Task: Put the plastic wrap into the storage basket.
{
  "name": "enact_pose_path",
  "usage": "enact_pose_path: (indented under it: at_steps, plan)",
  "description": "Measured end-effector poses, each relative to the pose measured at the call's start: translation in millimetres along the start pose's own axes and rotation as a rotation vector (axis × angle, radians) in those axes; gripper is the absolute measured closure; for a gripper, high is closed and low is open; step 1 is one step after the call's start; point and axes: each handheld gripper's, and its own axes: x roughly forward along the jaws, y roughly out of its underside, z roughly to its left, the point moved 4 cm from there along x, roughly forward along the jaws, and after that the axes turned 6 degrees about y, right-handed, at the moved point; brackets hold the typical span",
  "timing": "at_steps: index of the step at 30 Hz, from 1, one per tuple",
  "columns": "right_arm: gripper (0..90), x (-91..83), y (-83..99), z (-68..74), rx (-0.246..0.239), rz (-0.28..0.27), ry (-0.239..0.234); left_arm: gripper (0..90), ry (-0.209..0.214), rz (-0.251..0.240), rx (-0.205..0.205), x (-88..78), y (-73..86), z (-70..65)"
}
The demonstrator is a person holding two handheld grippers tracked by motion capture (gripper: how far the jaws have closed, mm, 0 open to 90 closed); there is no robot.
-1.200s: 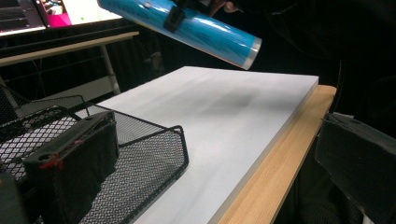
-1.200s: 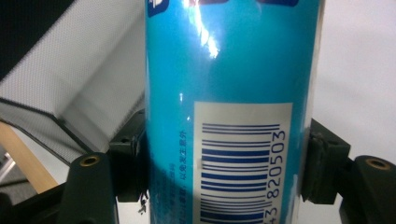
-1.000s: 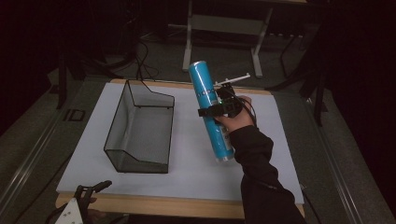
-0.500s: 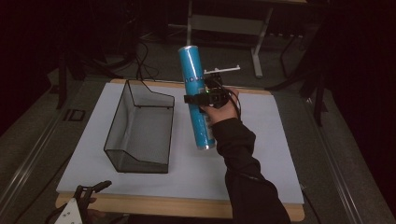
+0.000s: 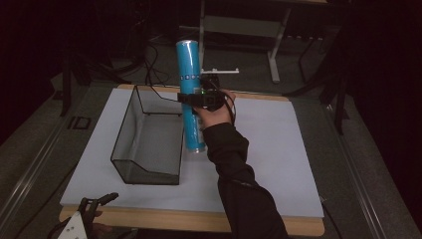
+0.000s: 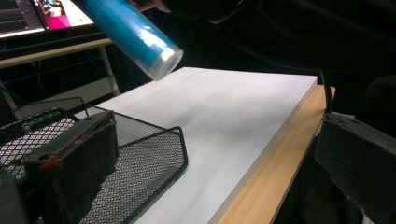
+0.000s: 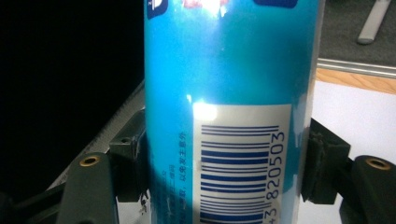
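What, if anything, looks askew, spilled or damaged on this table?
Nothing stands out. The blue tube is whole, gripped upright by the right claw beside the wire basket, which sits level on the white mat.

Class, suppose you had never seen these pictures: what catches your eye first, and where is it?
First, the tall glossy blue cylindrical can, held upright above the white table top, clamped at mid-height in the right gripper; its white barcode label shows in the right gripper view. Next, the black wire-mesh basket standing just left of the can, empty as far as the high view shows.
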Motion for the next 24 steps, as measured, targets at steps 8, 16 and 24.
enact_pose_path:
  at_steps: [8, 16, 24]
  plan:
    - [31.5, 17.4, 2.8, 21.0, 0.031, -0.031, -0.039, 0.2, 0.003, -0.004, 0.004, 0.7, -1.1, -0.3]
    - [31.5, 40.5, 17.7, 37.0, 0.088, -0.053, -0.056, 0.2, 0.01, -0.005, 0.008, 0.3, -1.3, -1.1]
    - [31.5, 66.4, 46.7, 29.0, 0.184, -0.052, -0.013, 0.2, 0.011, -0.009, 0.011, 0.1, -1.8, -1.6]
